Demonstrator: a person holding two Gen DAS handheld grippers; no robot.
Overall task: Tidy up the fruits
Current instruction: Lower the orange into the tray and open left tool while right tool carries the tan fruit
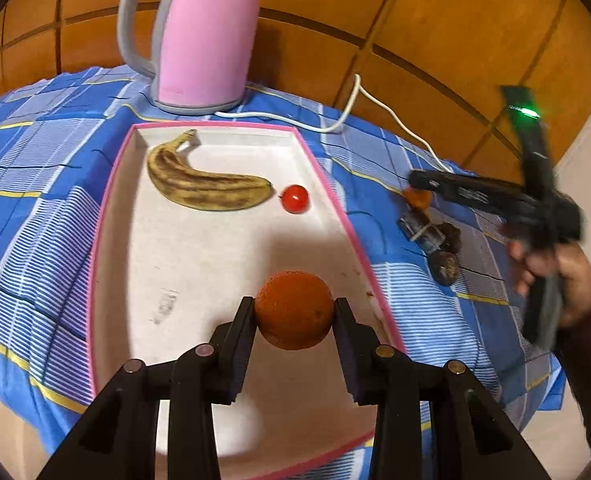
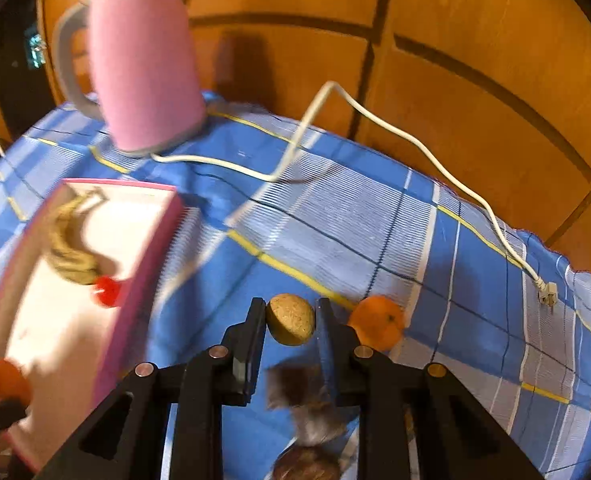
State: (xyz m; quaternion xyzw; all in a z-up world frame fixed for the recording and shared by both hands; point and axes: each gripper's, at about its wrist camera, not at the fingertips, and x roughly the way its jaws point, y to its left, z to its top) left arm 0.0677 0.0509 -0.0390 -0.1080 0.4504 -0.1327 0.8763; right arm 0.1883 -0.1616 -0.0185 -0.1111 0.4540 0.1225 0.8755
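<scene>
An orange (image 1: 293, 310) sits pinched in the left tool (image 1: 294, 312), held above the near end of the white tray (image 1: 223, 138). Further back in the tray lie a banana (image 1: 203, 184) and a cherry tomato (image 1: 295, 199). The right tool (image 2: 290, 320) is clamped on a brownish round fruit (image 2: 290, 319), above the checked cloth (image 2: 375, 232) covering the worktop. A second orange (image 2: 377, 322) rests just beside it. A pink kettle (image 1: 203, 36) stands behind the tray.

Tabletop under a blue checked cloth (image 2: 375, 232), bearing a pink-rimmed white tray (image 1: 223, 132), a pink electric kettle (image 1: 203, 40) behind it with its white cord (image 2: 415, 140) trailing right, a loose orange (image 2: 377, 322), and dark fruits (image 1: 445, 266) beside the tray.
</scene>
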